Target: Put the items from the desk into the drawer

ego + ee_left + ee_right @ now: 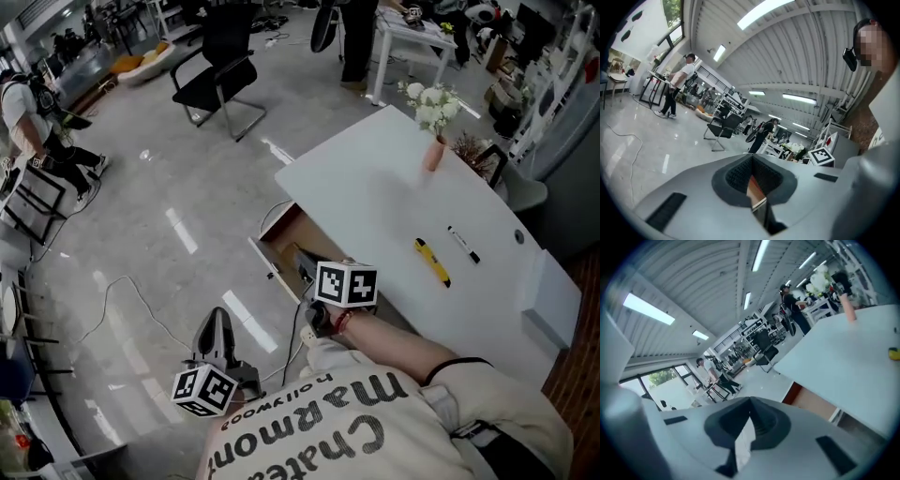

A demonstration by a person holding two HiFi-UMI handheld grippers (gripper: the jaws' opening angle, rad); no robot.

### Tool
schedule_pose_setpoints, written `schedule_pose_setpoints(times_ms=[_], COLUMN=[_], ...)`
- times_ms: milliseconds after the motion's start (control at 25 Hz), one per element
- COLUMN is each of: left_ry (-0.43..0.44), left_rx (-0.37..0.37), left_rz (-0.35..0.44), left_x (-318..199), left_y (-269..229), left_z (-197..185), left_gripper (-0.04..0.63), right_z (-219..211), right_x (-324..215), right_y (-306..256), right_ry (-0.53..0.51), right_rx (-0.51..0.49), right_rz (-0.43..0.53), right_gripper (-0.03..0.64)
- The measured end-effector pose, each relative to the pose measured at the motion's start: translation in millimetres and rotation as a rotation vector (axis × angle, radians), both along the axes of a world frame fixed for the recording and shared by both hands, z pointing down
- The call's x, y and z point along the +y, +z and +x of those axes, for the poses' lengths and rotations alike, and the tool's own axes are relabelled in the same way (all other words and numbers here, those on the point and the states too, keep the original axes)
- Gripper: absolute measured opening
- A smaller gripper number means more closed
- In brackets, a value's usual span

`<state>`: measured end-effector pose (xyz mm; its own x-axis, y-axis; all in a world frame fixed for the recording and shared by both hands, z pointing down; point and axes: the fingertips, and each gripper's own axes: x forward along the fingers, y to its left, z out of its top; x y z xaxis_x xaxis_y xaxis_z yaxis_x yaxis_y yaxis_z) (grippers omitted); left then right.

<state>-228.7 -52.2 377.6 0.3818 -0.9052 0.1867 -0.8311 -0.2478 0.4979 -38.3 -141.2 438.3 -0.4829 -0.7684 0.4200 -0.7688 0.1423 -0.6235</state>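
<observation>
We find the drawer [286,246] open, with the yellow pen [432,261] and black pen [463,244] unstowed on the surface [375,187]. The left tongs [751,164] and right tongs [750,408] seem pressed together, empty.

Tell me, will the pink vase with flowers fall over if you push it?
Probably. The pink vase looks tall and narrow, so a push would likely tip it rather than slide it. The white flowers bunch high above it, which likely makes it top-heavy. It may also break easily, though its material is too small to tell.
</observation>
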Motion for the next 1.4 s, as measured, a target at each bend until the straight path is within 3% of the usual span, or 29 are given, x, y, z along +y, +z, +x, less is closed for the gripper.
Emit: schedule_pose_setpoints(times_ms=[520, 720, 1080, 1400], left_ry=[0.294, 0.33, 0.473, 0.466], left_rx=[0.055, 0.025, 0.015, 0.015], left_rz=[0.028, 0.021, 0.0, -0.035], left_x=[1.5, -1.5, 24.6, 42.0], left_y=[-9.6, -9.4, -0.4, 18.3], left_z=[142.4, 200.2, 320.0, 371.5], left_gripper=[0.002, 0.002, 0.002, 0.002], right_z=[164.2, 227.7, 330.7, 380.5], right_x=[62.4, 79.9, 125.8, 149.7], right_y=[-62.8, -63.8, -50.5, -11.7], right_ry=[0.237, 0.272, 0.331, 0.271], right_rx=[-0.025, -0.008, 0.042, 0.072], right_rz=[0.206, 0.198, 0.17, 0.088], right_gripper=[0.003, 0.003, 0.005, 0.174])
